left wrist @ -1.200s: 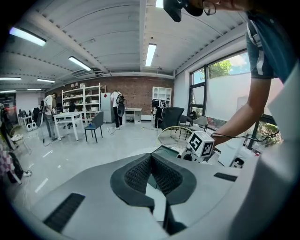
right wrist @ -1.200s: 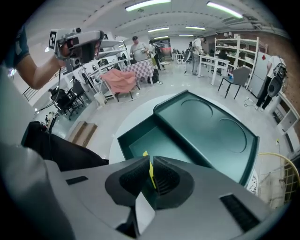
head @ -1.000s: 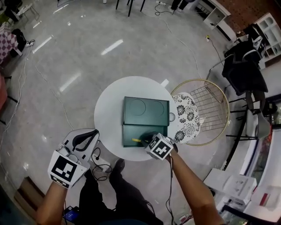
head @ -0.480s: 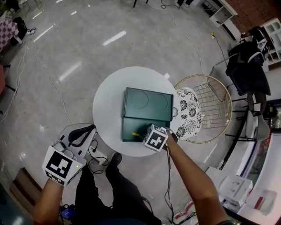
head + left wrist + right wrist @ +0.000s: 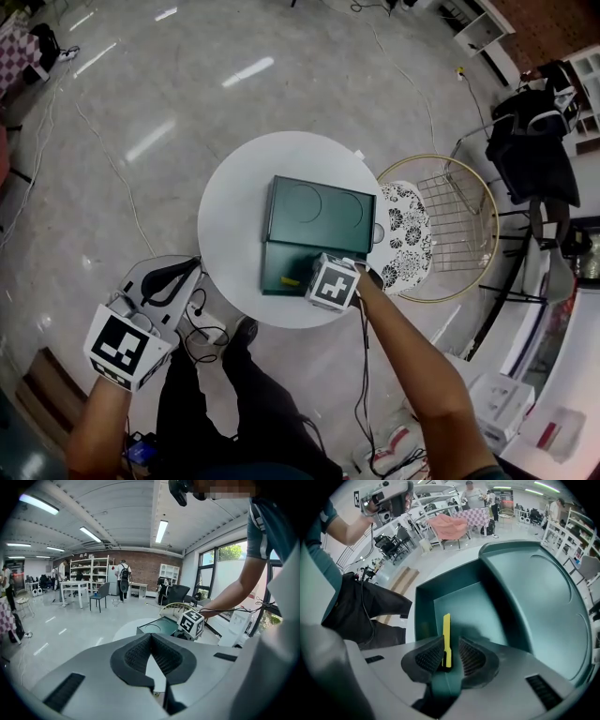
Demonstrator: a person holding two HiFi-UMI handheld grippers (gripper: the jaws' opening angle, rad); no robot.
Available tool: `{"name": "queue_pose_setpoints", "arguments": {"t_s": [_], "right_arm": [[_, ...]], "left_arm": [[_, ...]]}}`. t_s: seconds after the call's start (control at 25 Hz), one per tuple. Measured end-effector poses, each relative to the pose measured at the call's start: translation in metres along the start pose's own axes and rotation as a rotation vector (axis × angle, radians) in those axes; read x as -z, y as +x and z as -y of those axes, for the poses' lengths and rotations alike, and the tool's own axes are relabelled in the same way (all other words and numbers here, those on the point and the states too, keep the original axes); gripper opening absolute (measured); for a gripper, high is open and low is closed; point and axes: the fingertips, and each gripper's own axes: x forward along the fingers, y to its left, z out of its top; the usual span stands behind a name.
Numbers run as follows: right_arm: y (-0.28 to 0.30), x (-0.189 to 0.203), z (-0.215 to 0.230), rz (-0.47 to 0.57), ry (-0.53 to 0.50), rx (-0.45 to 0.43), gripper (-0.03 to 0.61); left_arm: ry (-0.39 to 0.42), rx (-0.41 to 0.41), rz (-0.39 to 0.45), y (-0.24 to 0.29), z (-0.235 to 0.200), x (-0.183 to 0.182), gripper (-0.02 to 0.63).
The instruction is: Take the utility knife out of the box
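Observation:
A dark green box lies open on the round white table (image 5: 234, 202), its lid (image 5: 314, 211) flat at the far side and its tray (image 5: 279, 265) near me. A thin yellow utility knife (image 5: 446, 630) lies on the tray floor, seen as a yellow streak (image 5: 290, 279) from the head view. My right gripper (image 5: 446, 654) is down in the tray, open, with its jaws on either side of the knife's near end; the left pad touches it and a gap shows on the right. My left gripper (image 5: 183, 272) hangs off the table's left edge, shut and empty.
A gold wire chair (image 5: 459, 216) with a floral cushion (image 5: 405, 234) stands right of the table. Cables trail on the glossy floor near my feet. Desks, shelves and a black office chair (image 5: 525, 150) stand farther off.
My right gripper has pushed a little further into the tray, so its jaws now straddle the knife. The left gripper has drifted slightly down and left.

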Motion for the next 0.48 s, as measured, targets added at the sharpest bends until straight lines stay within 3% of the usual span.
{"name": "queue_pose_setpoints", "arguments": {"t_s": [0.2,0.32,0.48], "right_arm": [[0.008,-0.007,-0.004,-0.019,-0.035,-0.009,0.12],[0.004,-0.009,0.001,-0.037,-0.058,0.022,0.153],[0.0,-0.012,0.005,-0.017,-0.049,0.054,0.14]], "left_arm": [[-0.011,-0.002,0.002,0.001,-0.002,0.004,0.018],[-0.016,-0.002,0.005,0.0,-0.003,0.005,0.018],[-0.021,-0.002,0.006,-0.002,-0.004,0.005,0.018]]}}
